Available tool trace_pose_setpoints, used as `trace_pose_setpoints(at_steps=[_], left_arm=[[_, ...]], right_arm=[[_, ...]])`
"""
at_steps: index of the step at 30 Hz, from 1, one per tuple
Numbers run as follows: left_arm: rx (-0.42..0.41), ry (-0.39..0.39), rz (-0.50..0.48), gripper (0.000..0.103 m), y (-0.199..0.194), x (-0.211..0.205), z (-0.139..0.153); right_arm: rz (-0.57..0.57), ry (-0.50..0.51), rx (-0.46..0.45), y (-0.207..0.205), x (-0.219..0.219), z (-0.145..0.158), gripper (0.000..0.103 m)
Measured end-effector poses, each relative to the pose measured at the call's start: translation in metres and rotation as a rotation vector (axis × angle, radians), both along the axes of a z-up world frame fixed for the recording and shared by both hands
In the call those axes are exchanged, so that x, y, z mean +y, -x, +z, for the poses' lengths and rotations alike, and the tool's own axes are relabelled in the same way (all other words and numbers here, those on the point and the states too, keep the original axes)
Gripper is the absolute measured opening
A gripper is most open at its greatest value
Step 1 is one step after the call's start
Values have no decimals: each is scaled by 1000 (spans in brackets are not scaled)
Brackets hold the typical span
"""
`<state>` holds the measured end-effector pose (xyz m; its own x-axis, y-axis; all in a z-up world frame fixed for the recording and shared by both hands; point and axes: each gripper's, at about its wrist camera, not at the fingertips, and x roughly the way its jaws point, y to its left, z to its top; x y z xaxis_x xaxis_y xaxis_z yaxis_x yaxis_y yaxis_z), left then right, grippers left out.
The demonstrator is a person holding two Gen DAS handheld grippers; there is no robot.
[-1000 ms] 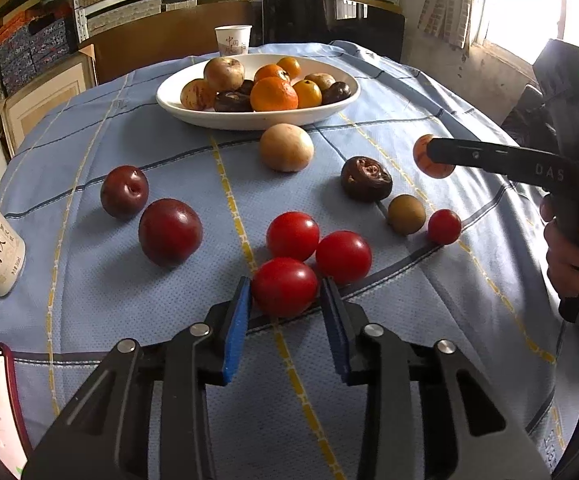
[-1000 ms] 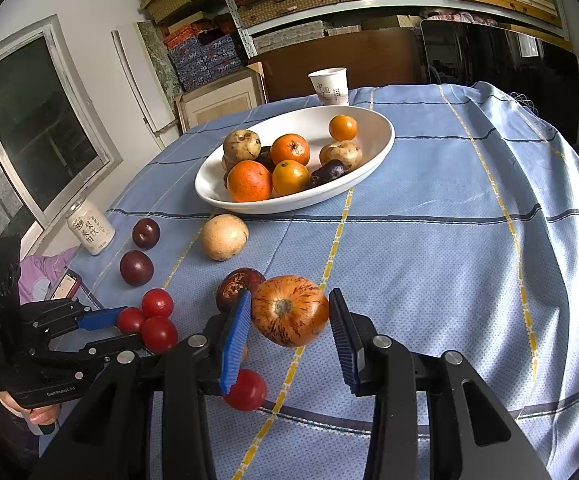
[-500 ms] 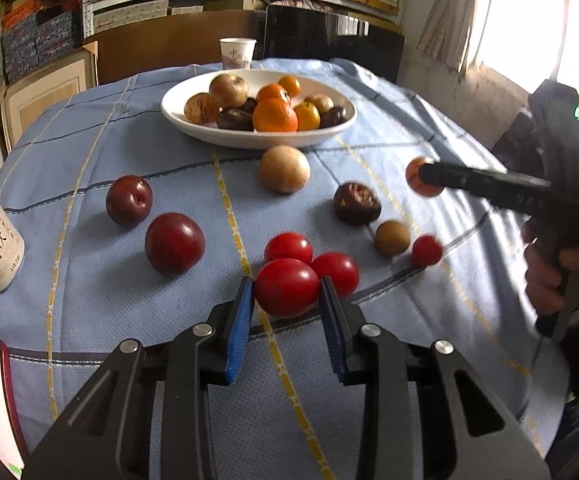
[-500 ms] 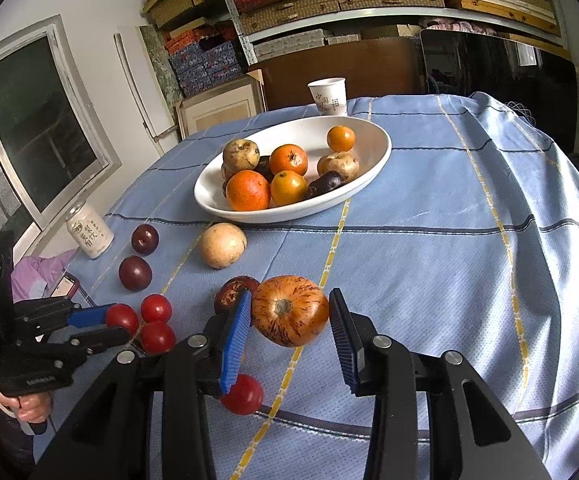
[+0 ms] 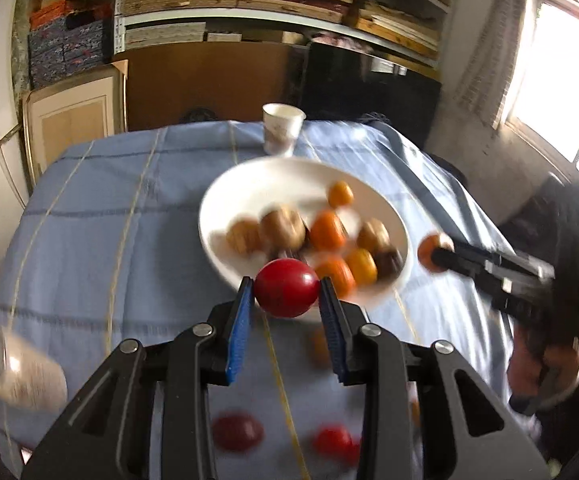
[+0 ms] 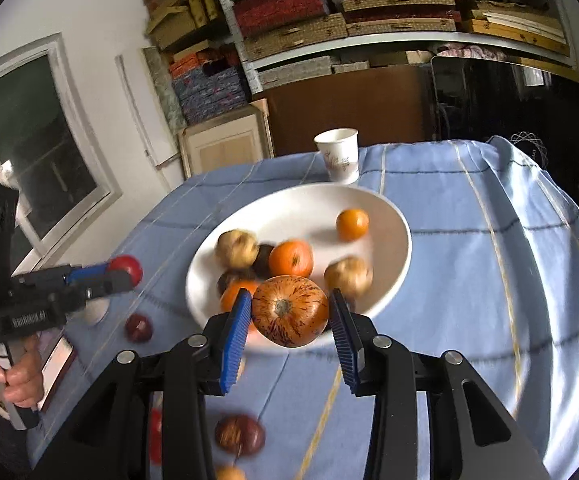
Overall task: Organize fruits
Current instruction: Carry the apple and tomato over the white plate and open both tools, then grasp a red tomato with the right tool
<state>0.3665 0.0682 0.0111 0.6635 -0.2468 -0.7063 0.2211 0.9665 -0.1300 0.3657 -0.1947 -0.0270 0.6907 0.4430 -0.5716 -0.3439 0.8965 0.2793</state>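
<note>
White fruit bowl sits mid-table on the blue cloth, dead ahead of both claws, near rim closest. Left gripper clenched on a red tomato, held above the near rim. Right gripper clenched on a streaked orange fruit, also above the near rim. Neither claw clearly nearer; next is likely forward, then release.

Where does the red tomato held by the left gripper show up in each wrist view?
Left wrist: red tomato sits centre frame, clamped in the left gripper.
Right wrist: same tomato at far left, at that gripper's tip.
Shared landmark: paper cup behind the white bowl.
</note>
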Motion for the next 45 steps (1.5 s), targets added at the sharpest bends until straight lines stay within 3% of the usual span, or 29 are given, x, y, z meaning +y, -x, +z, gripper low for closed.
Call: trace_pose_setpoints(at_steps=[5, 11, 22, 23, 24, 26, 29, 30, 36, 40, 45], left_arm=[[28, -39, 52, 32, -76, -14, 4], [105, -102, 77, 32, -150, -32, -21], [164, -126, 90, 33, -179, -40, -49], [158, -134, 105, 43, -175, -39, -49], [148, -140, 116, 60, -171, -39, -47], [98, -144, 143, 78, -155, -36, -35], [16, -125, 156, 87, -120, -26, -9], [-7, -123, 167, 94, -107, -22, -1], [-103, -130, 215, 98, -15, 0, 25], [-113, -102, 233, 98, 48, 12, 2], [-89, -93, 266, 98, 89, 27, -36]], right_arm=[[-33, -7, 29, -38, 11, -19, 40], [-15, -24, 48, -52, 22, -35, 40], [-13, -13, 27, -54, 27, -33, 42], [-13, -19, 29, -53, 26, -32, 42], [-11, -31, 27, -52, 23, -30, 44], [-12, -38, 14, -47, 22, -22, 48], [-11, -6, -37, -32, 23, -1, 55], [-15, 8, -50, -26, 23, 5, 56], [23, 56, -100, 17, 26, 21, 63], [71, 35, -93, 44, 16, 6, 67], [160, -18, 12, 77, -1, -22, 67]])
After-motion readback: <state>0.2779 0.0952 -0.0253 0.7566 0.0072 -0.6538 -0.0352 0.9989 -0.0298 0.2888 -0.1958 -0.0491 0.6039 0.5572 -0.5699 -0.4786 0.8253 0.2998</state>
